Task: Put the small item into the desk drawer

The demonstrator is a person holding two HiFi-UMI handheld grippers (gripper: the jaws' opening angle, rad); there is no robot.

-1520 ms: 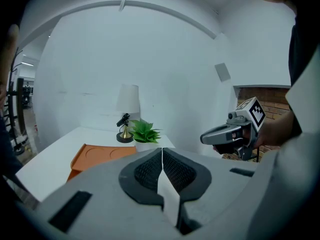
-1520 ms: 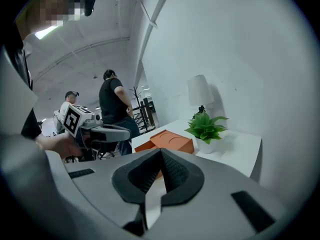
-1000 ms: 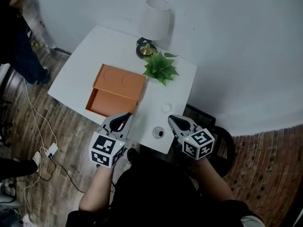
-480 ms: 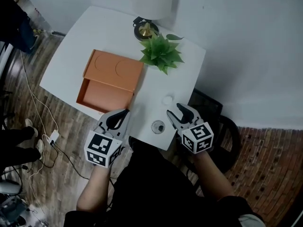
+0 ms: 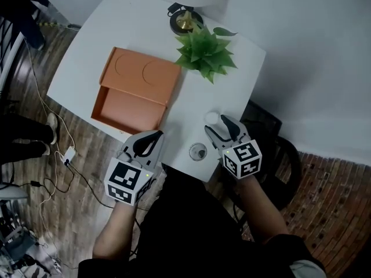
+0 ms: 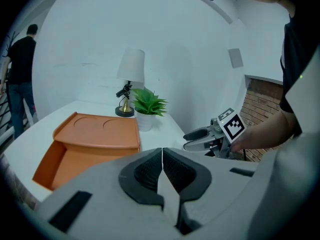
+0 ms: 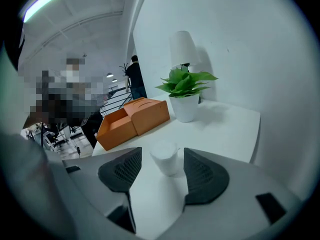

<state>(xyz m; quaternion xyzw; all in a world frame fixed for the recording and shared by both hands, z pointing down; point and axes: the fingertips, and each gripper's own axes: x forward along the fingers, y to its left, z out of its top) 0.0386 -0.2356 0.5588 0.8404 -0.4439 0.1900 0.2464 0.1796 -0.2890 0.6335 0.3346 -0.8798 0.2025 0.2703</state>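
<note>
Lining up the grab was about as far as it had got, I'd say: the right tongs (image 5: 220, 127) had just been opening and stood wide around the small white cup (image 7: 165, 156), pads not touching it. The cup sat on the desk (image 5: 191, 106), right of the orange drawer (image 5: 124, 109), which was already open. The left tongs (image 6: 162, 159) were closed on nothing. Grab, carry and drop were all left.
</note>
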